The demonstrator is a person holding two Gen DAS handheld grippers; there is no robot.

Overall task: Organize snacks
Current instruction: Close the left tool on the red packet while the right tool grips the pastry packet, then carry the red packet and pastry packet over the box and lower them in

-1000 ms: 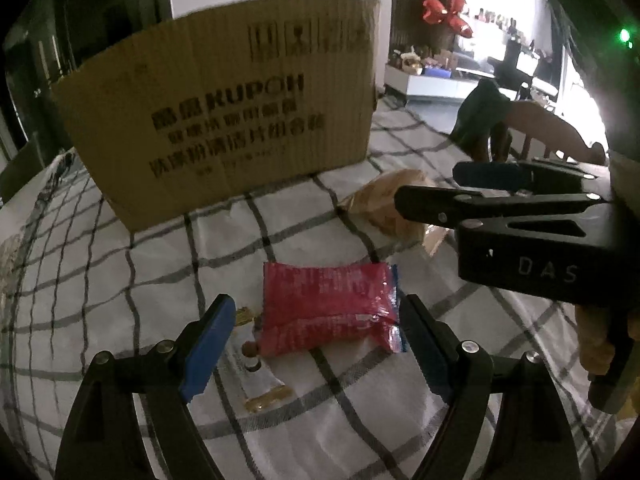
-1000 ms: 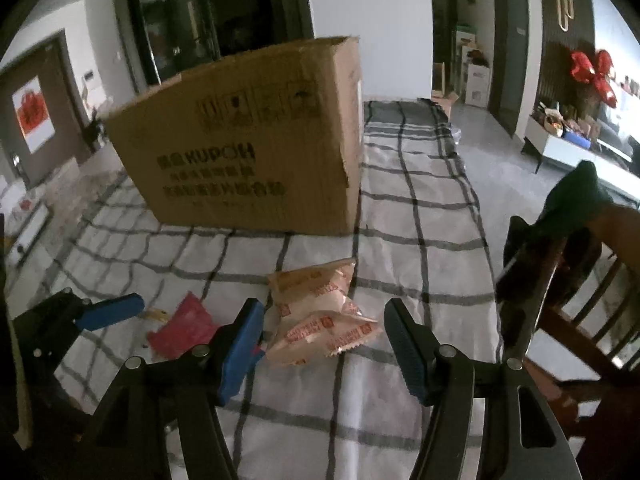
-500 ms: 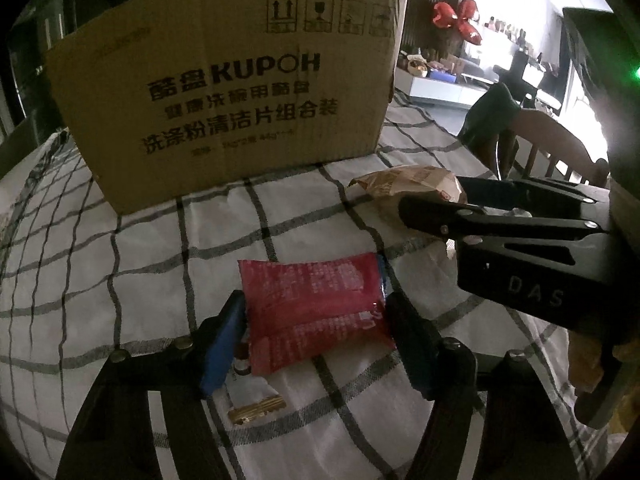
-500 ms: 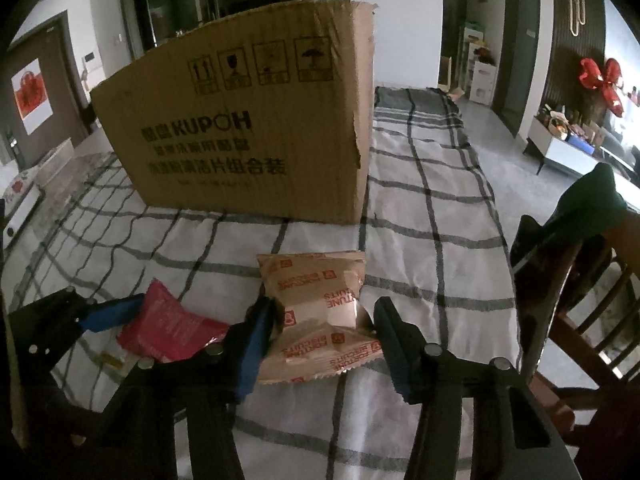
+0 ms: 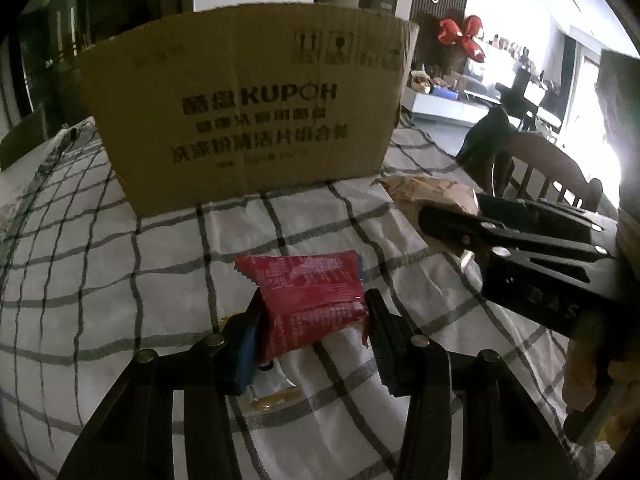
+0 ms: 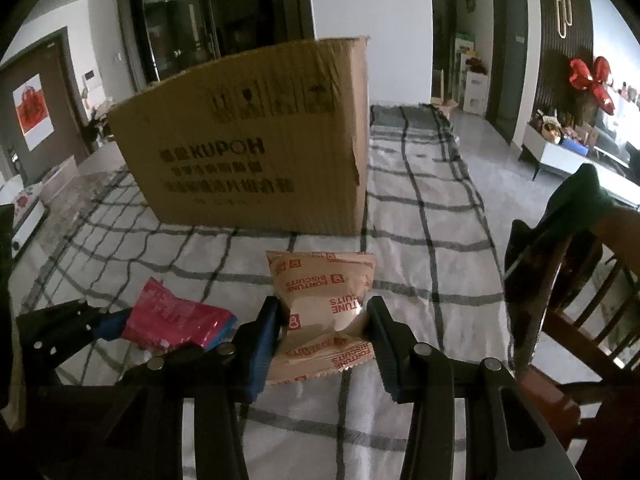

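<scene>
Since a second ago, our left gripper (image 5: 312, 316) had closed on the red packet (image 5: 308, 296), and our right gripper (image 6: 322, 334) on the tan packet (image 6: 324, 300), both low over the checked cloth (image 6: 420, 272). Next, we thought, lift them into the box (image 6: 256, 152) marked "KUPOH". The tan one read "FORTUNE BISCUITS".

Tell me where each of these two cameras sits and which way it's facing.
Left wrist view: on the left gripper, looking down along its fingers, which have just been closing and pinch the red snack packet; the right gripper and a hand show at right.
Right wrist view: on the right gripper, looking down along its fingers, just closed onto the tan biscuit packets; the left gripper shows at lower left.
Shared: cardboard box, checked tablecloth, both snacks, wooden chair.
</scene>
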